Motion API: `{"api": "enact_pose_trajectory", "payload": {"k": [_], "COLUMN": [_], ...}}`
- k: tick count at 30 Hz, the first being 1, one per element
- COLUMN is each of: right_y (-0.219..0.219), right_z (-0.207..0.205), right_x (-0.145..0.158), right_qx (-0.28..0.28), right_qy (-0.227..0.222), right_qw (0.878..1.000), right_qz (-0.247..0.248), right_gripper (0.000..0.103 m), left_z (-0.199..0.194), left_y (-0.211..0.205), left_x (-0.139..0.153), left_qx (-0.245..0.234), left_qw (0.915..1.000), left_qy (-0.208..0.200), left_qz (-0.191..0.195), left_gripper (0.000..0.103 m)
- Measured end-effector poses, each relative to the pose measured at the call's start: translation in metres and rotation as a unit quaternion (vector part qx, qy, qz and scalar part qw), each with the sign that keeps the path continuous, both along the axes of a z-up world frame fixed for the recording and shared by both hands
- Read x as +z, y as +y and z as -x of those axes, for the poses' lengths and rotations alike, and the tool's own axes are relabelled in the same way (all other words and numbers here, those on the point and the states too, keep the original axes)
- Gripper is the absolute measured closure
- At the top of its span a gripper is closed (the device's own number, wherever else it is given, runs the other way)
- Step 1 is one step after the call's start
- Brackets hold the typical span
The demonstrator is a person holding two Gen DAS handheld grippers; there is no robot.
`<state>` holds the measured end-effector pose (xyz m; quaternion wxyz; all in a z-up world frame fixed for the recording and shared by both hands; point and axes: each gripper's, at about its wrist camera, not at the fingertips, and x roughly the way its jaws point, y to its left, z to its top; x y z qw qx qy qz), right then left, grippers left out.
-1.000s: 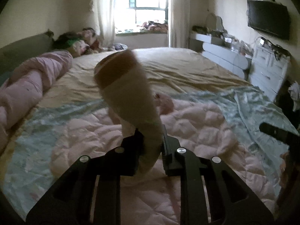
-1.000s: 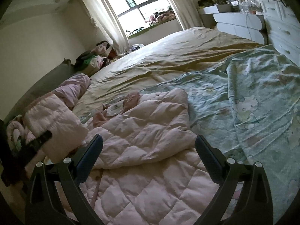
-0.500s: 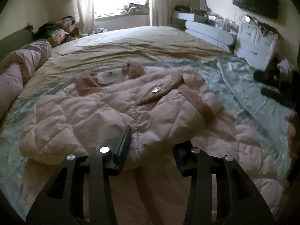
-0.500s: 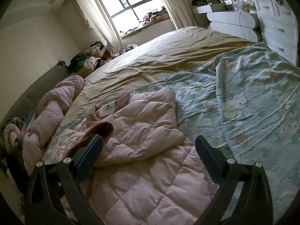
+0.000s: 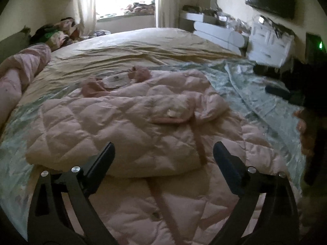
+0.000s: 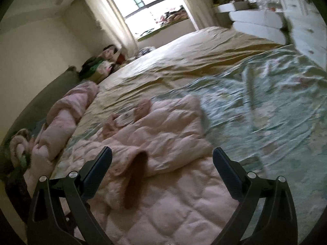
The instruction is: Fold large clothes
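A pink quilted coat (image 5: 126,126) lies spread on the bed, both sleeves folded across its chest; one cuff (image 5: 173,118) rests near the middle. In the right wrist view the coat (image 6: 167,143) shows with the cuff opening (image 6: 137,175) facing me. My left gripper (image 5: 163,157) is open and empty, just above the coat's lower half. My right gripper (image 6: 162,161) is open and empty over the coat's lower right part. The right gripper also shows at the right edge of the left wrist view (image 5: 286,94).
A pale green printed sheet (image 6: 265,112) and a tan sheet (image 5: 132,49) cover the bed. A rolled pink quilt (image 5: 22,67) lies along the left edge. White drawers (image 5: 269,45) and a wall TV (image 5: 269,0) stand on the right. Clothes (image 5: 59,30) are piled near the window.
My left gripper held the sleeve raised, laid it across the coat, let go and opened wide. My right gripper stayed open and shifted slightly, now blurred.
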<state>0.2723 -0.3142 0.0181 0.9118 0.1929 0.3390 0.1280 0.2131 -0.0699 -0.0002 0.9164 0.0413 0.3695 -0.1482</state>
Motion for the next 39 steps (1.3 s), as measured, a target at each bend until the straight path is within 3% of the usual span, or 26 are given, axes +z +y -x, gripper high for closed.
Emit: {"api": "enact_pose_trajectory", "payload": {"k": [8, 14, 17, 19, 21, 23, 27, 29, 31, 34, 39], "right_y": [0.068, 0.091, 0.095, 0.096, 0.098, 0.101, 0.109, 0.112, 0.114, 0.121, 0.134], "right_z": [-0.026, -0.049, -0.060, -0.068, -0.074, -0.078, -0.084, -0.084, -0.081, -0.073, -0.073], "right_x": [-0.011, -0.028, -0.039, -0.049, -0.057, -0.062, -0.073, -0.074, -0.069, -0.049, 0.013], "right_qx": [0.081, 0.070, 0.066, 0.065, 0.060, 0.065, 0.069, 0.068, 0.077, 0.096, 0.127], "right_qy": [0.033, 0.075, 0.090, 0.106, 0.120, 0.117, 0.124, 0.116, 0.098, 0.047, -0.046], "right_qw": [0.996, 0.995, 0.994, 0.992, 0.990, 0.990, 0.989, 0.990, 0.992, 0.994, 0.989], "right_qz": [-0.008, -0.010, -0.020, -0.038, -0.043, -0.049, -0.048, -0.034, -0.018, 0.014, 0.054], "right_gripper": [0.005, 0.006, 0.017, 0.034, 0.042, 0.048, 0.071, 0.089, 0.094, 0.097, 0.098], "left_z": [-0.013, -0.015, -0.013, -0.011, -0.010, -0.009, -0.008, -0.010, -0.011, -0.014, -0.025], "left_y": [0.072, 0.134, 0.161, 0.176, 0.191, 0.198, 0.208, 0.213, 0.219, 0.228, 0.242], "left_x": [0.014, 0.020, 0.022, 0.022, 0.022, 0.021, 0.015, 0.012, 0.010, 0.007, 0.010], "left_qx": [0.096, 0.161, 0.185, 0.200, 0.214, 0.215, 0.218, 0.221, 0.226, 0.230, 0.241], "left_qw": [0.9953, 0.9857, 0.9808, 0.9776, 0.9744, 0.9743, 0.9745, 0.9737, 0.9720, 0.9701, 0.9678], "left_qy": [0.005, 0.007, 0.006, 0.002, 0.001, 0.003, 0.005, 0.009, 0.012, 0.019, 0.019], "left_qz": [0.016, 0.050, 0.062, 0.065, 0.069, 0.067, 0.052, 0.055, 0.062, 0.076, 0.071], "left_gripper": [0.009, 0.009, 0.009, 0.009, 0.009, 0.009, 0.009, 0.009, 0.009, 0.009, 0.009]}}
